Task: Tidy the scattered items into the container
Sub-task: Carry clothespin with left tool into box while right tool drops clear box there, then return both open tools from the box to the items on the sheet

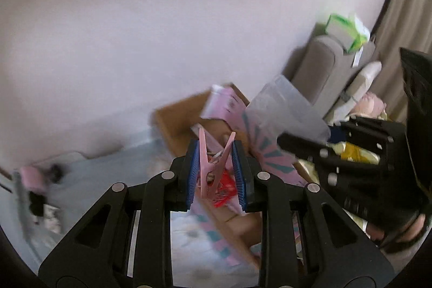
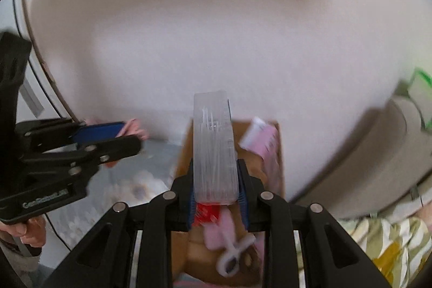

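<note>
My left gripper [image 1: 216, 166] is shut on a pink clothes peg [image 1: 213, 166], held above the open cardboard box [image 1: 175, 123]. My right gripper [image 2: 216, 180] is shut on a clear plastic case of thin sticks [image 2: 214, 147], also above the box [image 2: 278, 174]. The box holds a pink carton [image 2: 266, 139], a red packet [image 2: 206, 215] and small white scissors [image 2: 235, 253]. The right gripper and its clear case [image 1: 286, 107] show at the right of the left wrist view. The left gripper [image 2: 127, 138] shows at the left of the right wrist view.
A grey sofa arm [image 1: 318, 64] with a green tissue pack [image 1: 348, 31] stands right of the box. A patterned cloth [image 2: 391, 242] lies at the right. A pale floral sheet [image 1: 116, 166] lies under the box. A white wall is behind.
</note>
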